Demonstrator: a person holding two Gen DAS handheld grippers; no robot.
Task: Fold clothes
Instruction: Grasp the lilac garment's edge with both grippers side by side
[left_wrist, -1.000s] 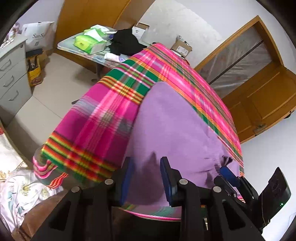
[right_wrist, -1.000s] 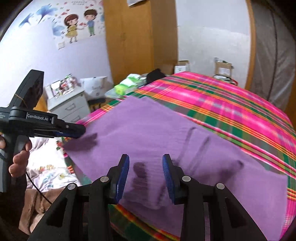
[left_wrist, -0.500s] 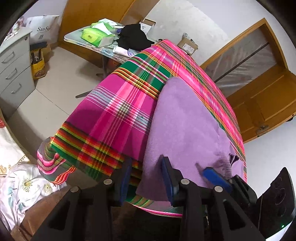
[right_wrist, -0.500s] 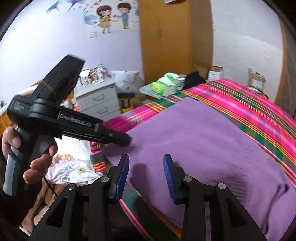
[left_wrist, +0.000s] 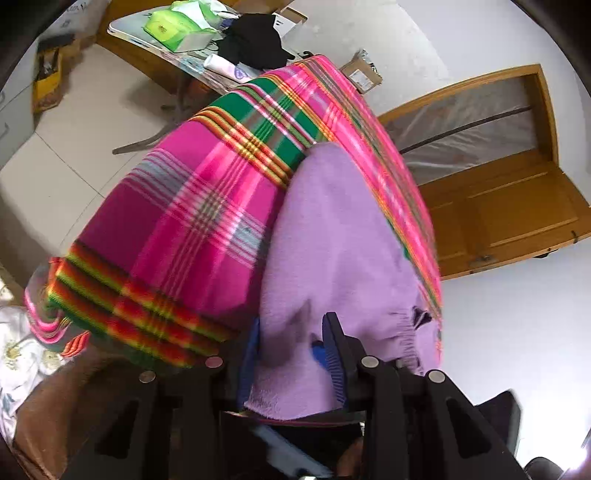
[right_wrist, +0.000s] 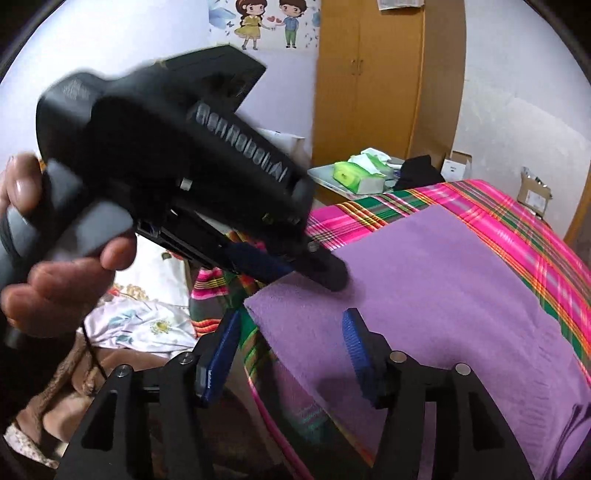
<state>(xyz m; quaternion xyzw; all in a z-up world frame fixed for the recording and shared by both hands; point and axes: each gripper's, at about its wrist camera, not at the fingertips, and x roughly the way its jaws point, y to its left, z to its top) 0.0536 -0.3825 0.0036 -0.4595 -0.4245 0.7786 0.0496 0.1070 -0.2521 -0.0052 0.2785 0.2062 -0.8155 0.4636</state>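
Purple garment (right_wrist: 443, 295) lies flat on the pink plaid blanket (left_wrist: 192, 206), its near corner at the bed edge. Left gripper (left_wrist: 291, 354) straddles that corner, fabric between its half-open fingers; whether the pads press on it I cannot tell. Right gripper (right_wrist: 288, 350), just opened wide, spans the same corner without pinching, close beside the left.

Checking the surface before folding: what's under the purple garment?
The purple garment lies on a pink plaid blanket. What that blanket covers is hidden.
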